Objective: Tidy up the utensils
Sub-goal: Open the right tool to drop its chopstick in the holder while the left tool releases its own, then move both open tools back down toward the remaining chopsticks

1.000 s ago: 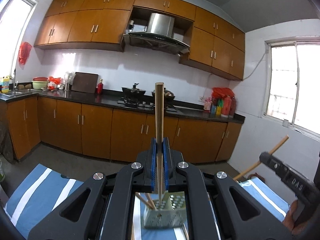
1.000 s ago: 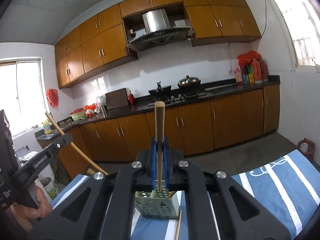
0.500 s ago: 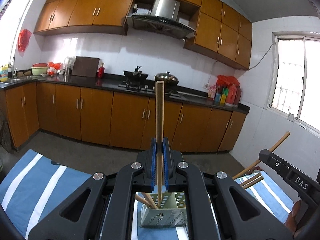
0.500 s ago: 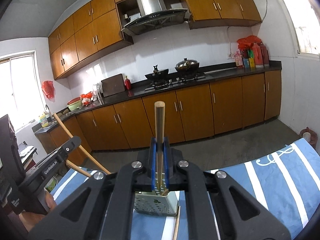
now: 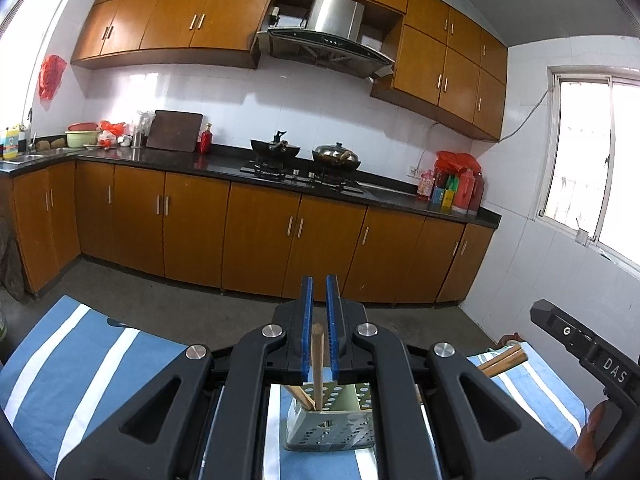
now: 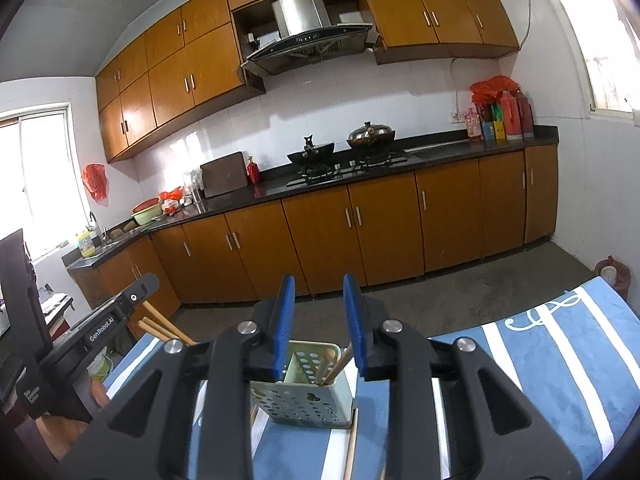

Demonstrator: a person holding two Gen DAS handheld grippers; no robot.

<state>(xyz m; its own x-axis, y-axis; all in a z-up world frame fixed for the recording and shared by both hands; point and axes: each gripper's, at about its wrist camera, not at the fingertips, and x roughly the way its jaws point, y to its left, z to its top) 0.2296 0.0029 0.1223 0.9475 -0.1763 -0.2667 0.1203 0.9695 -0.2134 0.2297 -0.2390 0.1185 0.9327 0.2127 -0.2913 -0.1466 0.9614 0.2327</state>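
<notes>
As both chopsticks are dropping from upright into the perforated holder (image 6: 304,400), my right gripper (image 6: 319,280) is opening, nothing between its pads. My left gripper (image 5: 319,280) is staying nearly closed, its chopstick (image 5: 317,360) sliding down between the jaws.

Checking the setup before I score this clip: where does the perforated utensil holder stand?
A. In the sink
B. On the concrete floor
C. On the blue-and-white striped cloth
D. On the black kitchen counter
C: the perforated holder stands on the blue-and-white striped cloth, with chopsticks standing inside it, well in front of the counter and cabinets.
</notes>
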